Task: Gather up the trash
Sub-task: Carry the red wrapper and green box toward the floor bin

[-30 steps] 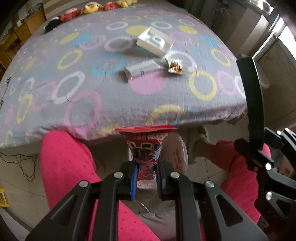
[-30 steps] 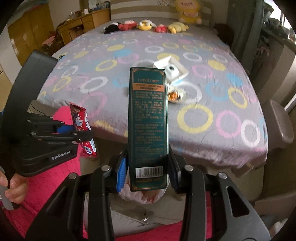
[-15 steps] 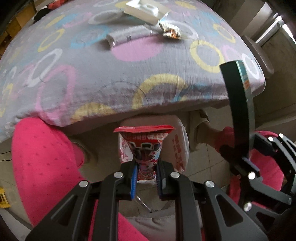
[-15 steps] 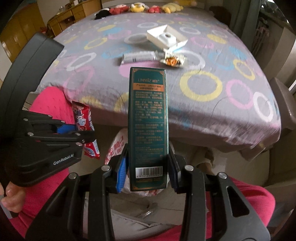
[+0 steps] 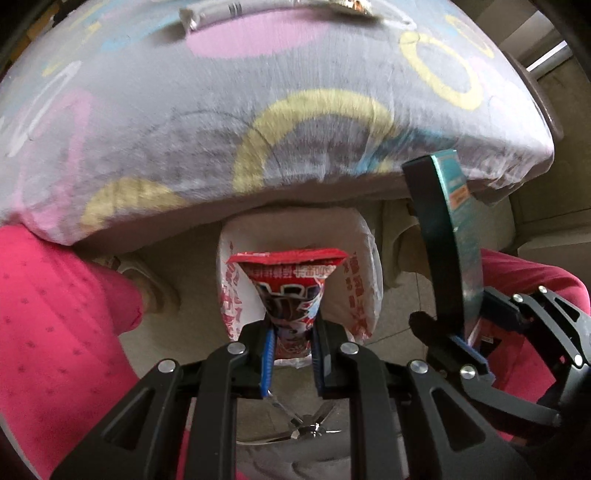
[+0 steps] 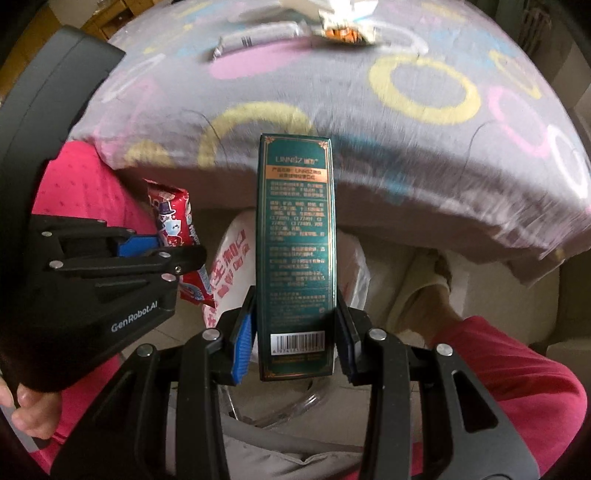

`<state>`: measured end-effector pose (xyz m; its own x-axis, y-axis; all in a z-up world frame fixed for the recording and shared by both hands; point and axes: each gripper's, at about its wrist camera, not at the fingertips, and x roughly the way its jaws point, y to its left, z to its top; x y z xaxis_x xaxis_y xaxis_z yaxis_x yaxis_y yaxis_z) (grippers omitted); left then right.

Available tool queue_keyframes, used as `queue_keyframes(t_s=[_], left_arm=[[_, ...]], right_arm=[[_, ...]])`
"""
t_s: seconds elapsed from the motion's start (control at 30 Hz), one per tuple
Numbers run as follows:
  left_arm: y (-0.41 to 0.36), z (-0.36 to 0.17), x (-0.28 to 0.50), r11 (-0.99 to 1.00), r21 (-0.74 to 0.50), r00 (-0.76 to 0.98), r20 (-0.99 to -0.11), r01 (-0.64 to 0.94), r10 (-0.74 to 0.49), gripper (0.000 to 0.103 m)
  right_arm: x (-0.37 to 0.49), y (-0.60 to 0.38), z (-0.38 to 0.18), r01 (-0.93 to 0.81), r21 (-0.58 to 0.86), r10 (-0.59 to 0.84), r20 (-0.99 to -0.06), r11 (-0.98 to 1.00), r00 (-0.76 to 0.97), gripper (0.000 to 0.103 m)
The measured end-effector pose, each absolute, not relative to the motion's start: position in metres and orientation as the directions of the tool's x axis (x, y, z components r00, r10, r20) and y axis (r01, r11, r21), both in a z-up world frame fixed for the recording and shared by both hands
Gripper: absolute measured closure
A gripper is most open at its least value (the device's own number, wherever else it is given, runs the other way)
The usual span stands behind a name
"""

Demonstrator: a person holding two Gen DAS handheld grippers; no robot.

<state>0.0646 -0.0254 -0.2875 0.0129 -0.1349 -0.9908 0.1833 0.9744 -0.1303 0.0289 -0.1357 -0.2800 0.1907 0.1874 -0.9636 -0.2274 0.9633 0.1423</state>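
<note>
Below the foot of the bed (image 5: 295, 122), over pale floor tile:

Item 1. Left gripper (image 5: 291, 350), black plastic linkage with blue pads, clamped on a red snack packet (image 5: 291, 291): glossy crinkled film, cartoon print, flared at its sealed top edge and pinched narrow at the pads. Seen from the right wrist, the same packet (image 6: 173, 225) stands upright at left.

Item 2. Right gripper (image 6: 295, 343), same build, closed on a tall green carton (image 6: 297, 240): rigid rectangular card, dark teal with gold border and fine print, barcode at the lower end between the pads. From the left wrist it shows edge-on (image 5: 448, 236).

Item 3. White plastic bag (image 5: 365, 266), thin and soft, red lettering, mouth open, directly beyond both held pieces.

Item 4. Bed sheet, grey cotton printed with yellow, pink, white and blue rings, draped over the mattress corner. On it, well apart from the grippers: a silvery foil stick wrapper (image 6: 258, 35) and a crumpled orange-and-clear wrapper (image 6: 343, 31).

Item 5. Pink dotted trouser legs (image 5: 55, 314), either side.
</note>
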Motion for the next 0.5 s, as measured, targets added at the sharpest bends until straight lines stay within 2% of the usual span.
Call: queue_keyframes(t_s=[0.5], left_arm=[[-0.022,-0.346,0.071,0.982,-0.118,-0.1,-0.989,0.15,-0.104,0.086]], right_arm=[[0.047,-0.125,-0.345,-0.202,0.194,0.201,-0.979,0.96,0.015,0.066]])
